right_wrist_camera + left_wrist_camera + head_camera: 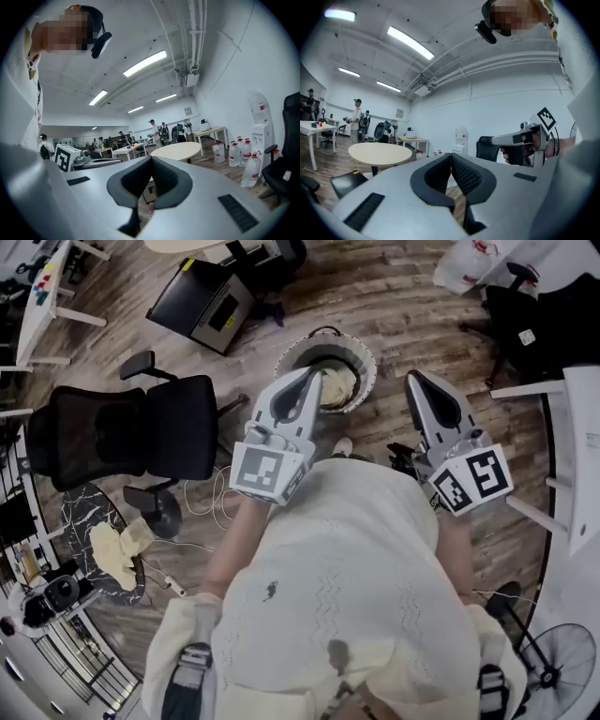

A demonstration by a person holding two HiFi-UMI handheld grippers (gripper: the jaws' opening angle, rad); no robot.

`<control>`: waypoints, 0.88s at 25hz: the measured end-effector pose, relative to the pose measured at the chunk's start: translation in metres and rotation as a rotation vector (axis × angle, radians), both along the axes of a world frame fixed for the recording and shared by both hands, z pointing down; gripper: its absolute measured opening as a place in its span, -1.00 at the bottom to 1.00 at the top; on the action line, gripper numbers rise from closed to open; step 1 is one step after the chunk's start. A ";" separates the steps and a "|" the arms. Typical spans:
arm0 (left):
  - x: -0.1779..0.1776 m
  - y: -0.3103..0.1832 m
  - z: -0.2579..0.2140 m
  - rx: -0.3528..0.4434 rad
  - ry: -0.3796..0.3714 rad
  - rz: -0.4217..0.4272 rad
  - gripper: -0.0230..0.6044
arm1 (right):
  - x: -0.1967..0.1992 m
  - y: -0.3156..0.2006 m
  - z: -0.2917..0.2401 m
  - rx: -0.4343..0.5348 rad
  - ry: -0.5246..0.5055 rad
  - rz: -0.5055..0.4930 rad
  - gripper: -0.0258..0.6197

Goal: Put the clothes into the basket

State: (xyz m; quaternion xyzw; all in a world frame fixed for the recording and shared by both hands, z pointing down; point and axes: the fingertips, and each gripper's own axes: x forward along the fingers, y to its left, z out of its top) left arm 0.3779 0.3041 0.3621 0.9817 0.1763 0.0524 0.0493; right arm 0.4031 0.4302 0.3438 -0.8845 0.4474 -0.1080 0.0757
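Though one pale garment (339, 385) already sits in the basket (361, 351), a second cream cloth (117, 549) lies out on a dark veined side table (80, 512), low at the L of the head view. That's the relation that counts: the cloth is off to the person's L and further back than both sets of tips, while the basket stands on the floor straight ahead, btwn the two grippers.

L gripper (314, 373) is clearly the nearer one. Its jaws are closed w/ nothing btwn them; its own view shows the pads (464, 176) meeting & only room beyond. R gripper (415, 377) is closed on nothing too, pads (164, 176) touching at the tips, and it's well apart from the cloth, on the far side of the person's body.

Cloth is a crumpled heap, no firm long axis; if anything it runs along the table's near edge, partly draped over it.

In the way: a black office chair (141, 427) stands btwn the L gripper & the table, so the reach prob. needs a turn of the body to the L. White cables (202, 493) trail on the floor by the chair base. A black case (202, 301) lies beyond the chair, a white desk (581, 456) at far R, a fan (562, 662) lower R; none of these block the route
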 end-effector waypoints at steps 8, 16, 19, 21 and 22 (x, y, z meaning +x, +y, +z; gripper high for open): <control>-0.024 -0.052 0.005 -0.003 -0.013 -0.131 -0.86 | -0.005 -0.055 0.003 0.003 -0.011 -0.139 -0.90; -0.047 -0.095 0.006 0.003 -0.014 -0.254 -0.86 | -0.014 -0.107 0.006 -0.004 -0.018 -0.268 -0.90; -0.060 -0.119 0.004 0.000 -0.014 -0.318 -0.86 | -0.022 -0.132 0.004 -0.002 -0.015 -0.327 -0.90; -0.070 -0.134 0.002 -0.002 -0.019 -0.364 -0.86 | -0.029 -0.148 0.004 -0.006 -0.015 -0.364 -0.90; -0.076 -0.142 0.002 -0.004 -0.020 -0.384 -0.86 | -0.032 -0.156 0.004 -0.009 -0.016 -0.381 -0.90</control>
